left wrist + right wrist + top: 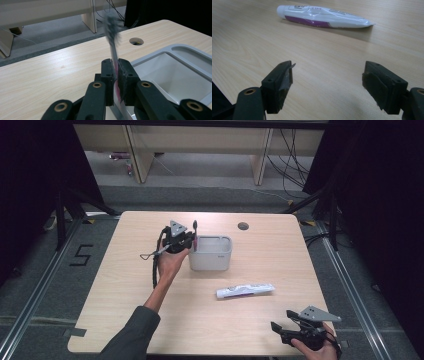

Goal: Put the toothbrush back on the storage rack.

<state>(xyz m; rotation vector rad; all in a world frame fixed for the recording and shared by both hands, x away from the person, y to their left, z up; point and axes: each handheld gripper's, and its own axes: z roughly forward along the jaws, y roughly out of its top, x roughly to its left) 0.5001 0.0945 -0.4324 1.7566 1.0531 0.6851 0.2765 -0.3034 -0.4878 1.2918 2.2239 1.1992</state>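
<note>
The right gripper (281,330), at the table's (125,320) five o'clock, gapes wide and empty. The tube (245,291) lies beyond. At eleven o'clock, the left gripper (115,67) clamps the toothbrush (112,32) upright beside the bin (210,261).

The worktop (125,285) has lots of bare room at the left and front. The bin (210,253) stands in the middle, and the tube (245,291) lies near it. Between tube and right tongs (281,329) nothing blocks the way.
</note>
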